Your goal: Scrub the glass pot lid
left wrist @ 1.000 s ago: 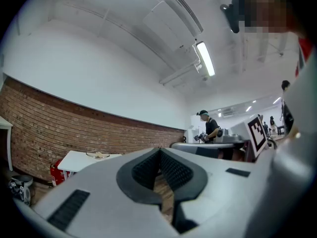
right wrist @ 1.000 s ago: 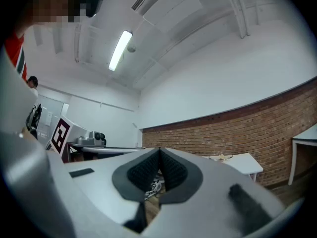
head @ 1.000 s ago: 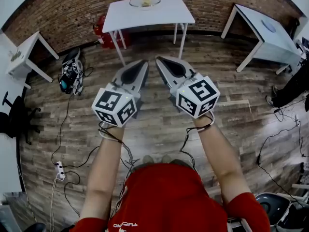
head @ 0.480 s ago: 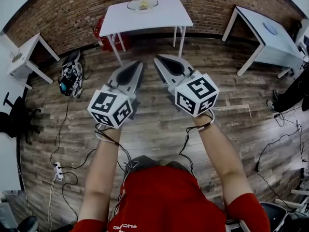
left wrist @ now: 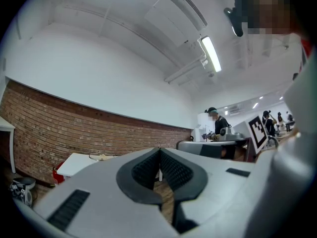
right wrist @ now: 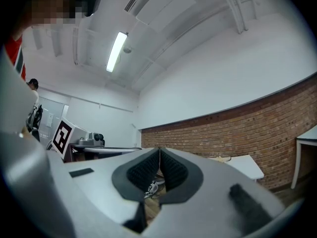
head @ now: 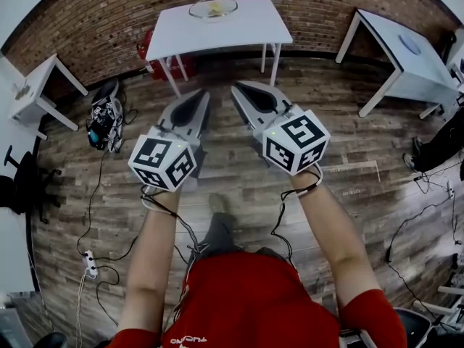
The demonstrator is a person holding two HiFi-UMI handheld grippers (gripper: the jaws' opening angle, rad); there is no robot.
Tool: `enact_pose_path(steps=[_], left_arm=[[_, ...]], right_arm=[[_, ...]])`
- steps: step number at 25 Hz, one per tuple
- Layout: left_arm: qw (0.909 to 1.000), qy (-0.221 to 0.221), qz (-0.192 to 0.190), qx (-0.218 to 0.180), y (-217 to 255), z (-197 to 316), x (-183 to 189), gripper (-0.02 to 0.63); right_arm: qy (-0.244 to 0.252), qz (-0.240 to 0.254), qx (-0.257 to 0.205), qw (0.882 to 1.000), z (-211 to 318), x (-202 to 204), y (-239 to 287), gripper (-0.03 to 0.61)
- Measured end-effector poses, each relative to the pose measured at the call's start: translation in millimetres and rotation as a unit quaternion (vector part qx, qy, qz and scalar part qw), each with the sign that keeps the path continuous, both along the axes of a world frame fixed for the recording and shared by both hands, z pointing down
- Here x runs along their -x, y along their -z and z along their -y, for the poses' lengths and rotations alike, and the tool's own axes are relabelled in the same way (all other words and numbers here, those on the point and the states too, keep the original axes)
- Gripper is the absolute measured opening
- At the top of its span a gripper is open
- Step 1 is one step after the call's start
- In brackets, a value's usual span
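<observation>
- Currently, L side: left gripper [head: 204, 94] is held out level over the wood floor [head: 65, 187]. Pads pressed together, nothing betw. them; the left gripper view shows only floor through the slot.
- Centre, far: glass pot lid [head: 213, 8] lies on the white table [head: 239, 29] by the brick wall [head: 109, 13], near the table's back edge and well apart from both grippers. A yellowish item sits w/ it, too small to ID.
- R side: right gripper [head: 236, 90] is just beside the left one and also level. Jaws closed tight, empty.
- Handling (judged): glass is stiff and fairly heavy for its size. It's fragile if dropped or knocked on the table edge, and slick once wet or soapy.
- Grip pt (judged): a top knob would be the best hold, but can't make one out at this range. Otherwise pinch the rim, one pad per face. One gripper steadies, the other scrubs.
- Risk: a domed lid may rock or slide on the smooth tabletop under scrub pressure. Hold firm, not crushing.
- Status: scrub not begun; approach and jaw opening come first.
</observation>
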State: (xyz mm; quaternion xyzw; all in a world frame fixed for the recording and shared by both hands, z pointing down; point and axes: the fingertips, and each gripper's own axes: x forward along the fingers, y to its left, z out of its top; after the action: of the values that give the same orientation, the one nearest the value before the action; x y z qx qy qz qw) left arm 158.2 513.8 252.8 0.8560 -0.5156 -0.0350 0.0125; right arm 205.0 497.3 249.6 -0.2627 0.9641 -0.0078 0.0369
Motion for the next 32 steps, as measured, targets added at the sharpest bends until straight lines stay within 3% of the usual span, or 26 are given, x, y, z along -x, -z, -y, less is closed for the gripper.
enact_pose_path(steps=[20,32], left_arm=[[0.999,-0.041,-0.003,-0.014,5,265,149,0.018],[0.9988,-0.045,-0.02,0.001,-16,382,182,0.018]], right_arm=[[-0.037,-0.01,-0.002,0.999,257,142,-2,0.031],[-0.045,-0.031,0.004,0.999,374,173,-24,0.031]])
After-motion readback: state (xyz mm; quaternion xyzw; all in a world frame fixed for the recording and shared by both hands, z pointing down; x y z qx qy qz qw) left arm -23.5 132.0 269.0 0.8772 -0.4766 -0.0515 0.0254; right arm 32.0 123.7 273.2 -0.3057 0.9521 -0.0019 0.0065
